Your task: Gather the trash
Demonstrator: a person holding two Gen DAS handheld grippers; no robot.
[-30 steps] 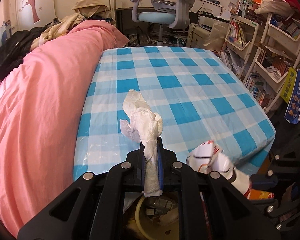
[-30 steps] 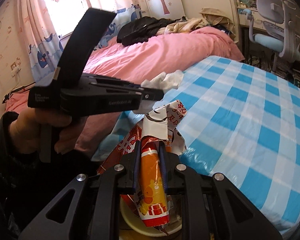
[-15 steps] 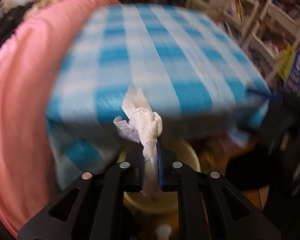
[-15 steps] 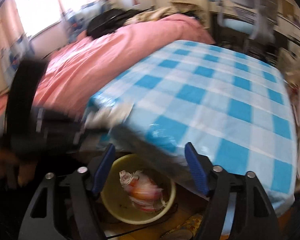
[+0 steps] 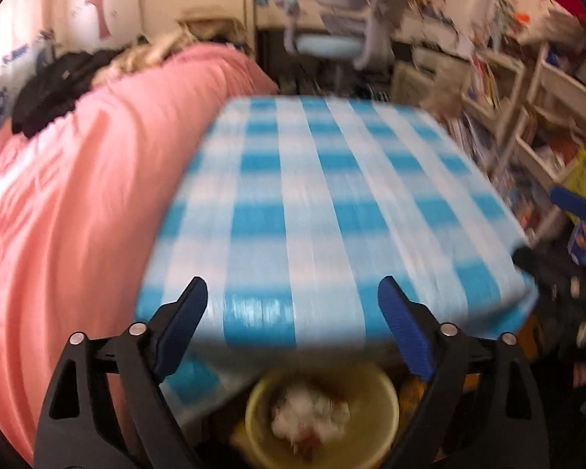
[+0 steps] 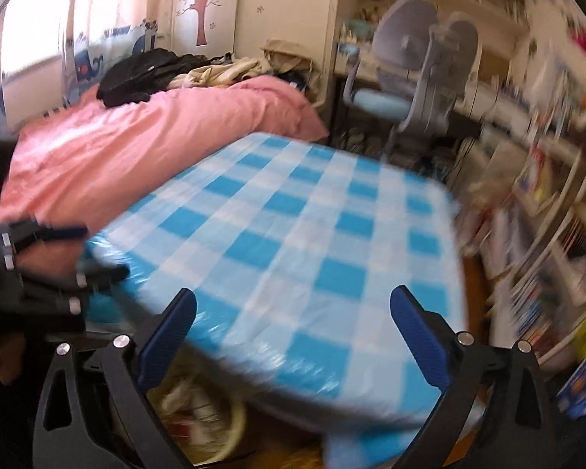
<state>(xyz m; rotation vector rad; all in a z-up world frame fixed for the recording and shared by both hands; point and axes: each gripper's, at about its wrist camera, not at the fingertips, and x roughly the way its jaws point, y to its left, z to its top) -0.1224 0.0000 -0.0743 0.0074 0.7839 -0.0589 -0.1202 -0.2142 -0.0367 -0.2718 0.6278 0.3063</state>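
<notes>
My left gripper [image 5: 293, 305] hangs over the near edge of the blue-checked table [image 5: 316, 203], its jaws opening with nothing between them. Below it stands a yellow bin [image 5: 375, 410], and the white tissue [image 5: 308, 414] lies inside on other rubbish. My right gripper [image 6: 293, 305] is also above the table's near edge [image 6: 293, 242], jaws opening and empty. In the right wrist view the bin [image 6: 236, 418] shows at lower left with blurred wrappers [image 6: 191, 402] in it. The left gripper [image 6: 39, 273] and the hand holding it are at the far left.
A bed with a pink duvet [image 5: 78, 195] runs along the table's left side. A grey-blue desk chair [image 6: 410, 90] stands behind the table. Crowded white shelves [image 5: 547, 117] line the right. The right gripper's blue finger [image 5: 574, 203] shows at the right edge.
Both grippers have opened. The tissue left the left jaws and the orange snack wrapper left the right jaws; both now lie in the yellow bin. The right gripper has tipped upward.
</notes>
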